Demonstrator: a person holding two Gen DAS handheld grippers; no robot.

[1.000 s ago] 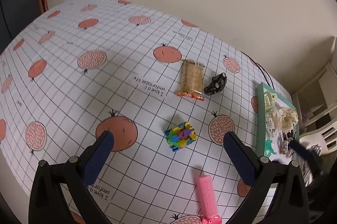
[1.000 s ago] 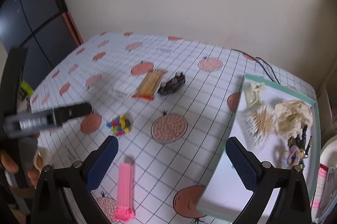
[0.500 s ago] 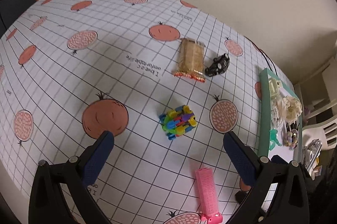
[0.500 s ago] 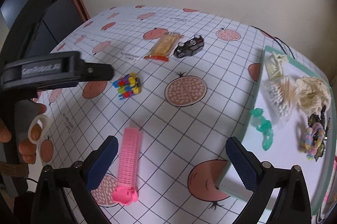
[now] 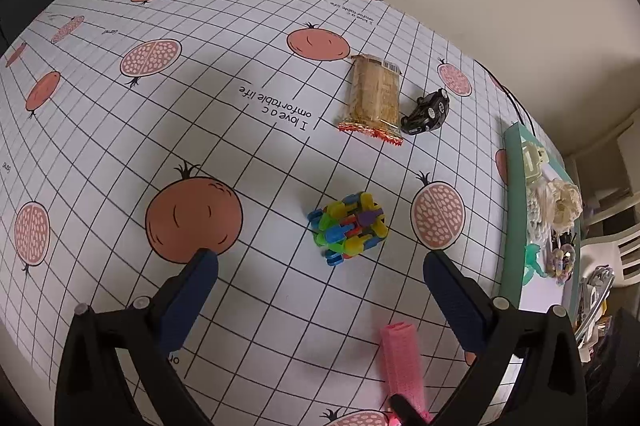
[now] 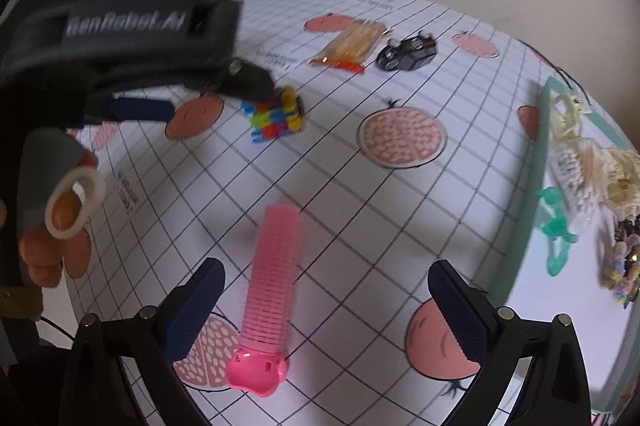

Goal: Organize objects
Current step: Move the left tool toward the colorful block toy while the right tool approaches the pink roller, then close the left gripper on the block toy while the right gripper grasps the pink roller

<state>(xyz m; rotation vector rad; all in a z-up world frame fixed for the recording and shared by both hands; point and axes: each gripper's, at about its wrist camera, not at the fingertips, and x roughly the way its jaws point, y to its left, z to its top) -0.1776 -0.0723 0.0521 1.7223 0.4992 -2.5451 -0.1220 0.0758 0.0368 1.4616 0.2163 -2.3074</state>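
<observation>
Both grippers hover over the bench [image 5: 100, 154], fingers spread wide and empty: left gripper [image 5: 320, 262] above the colourful block toy [image 5: 347, 228], right gripper [image 6: 326, 280] above the pink roller [image 6: 269, 290].

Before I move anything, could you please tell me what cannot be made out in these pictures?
- Pink hair roller: left wrist view, its near end cut off by the frame edge.
- Tray contents: right wrist view, motion-blurred.
- Colourful block toy: right wrist view, partly hidden behind the left hand-held gripper.

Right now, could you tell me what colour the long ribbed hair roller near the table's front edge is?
Pink; the hair roller shows best in the right wrist view.
</observation>
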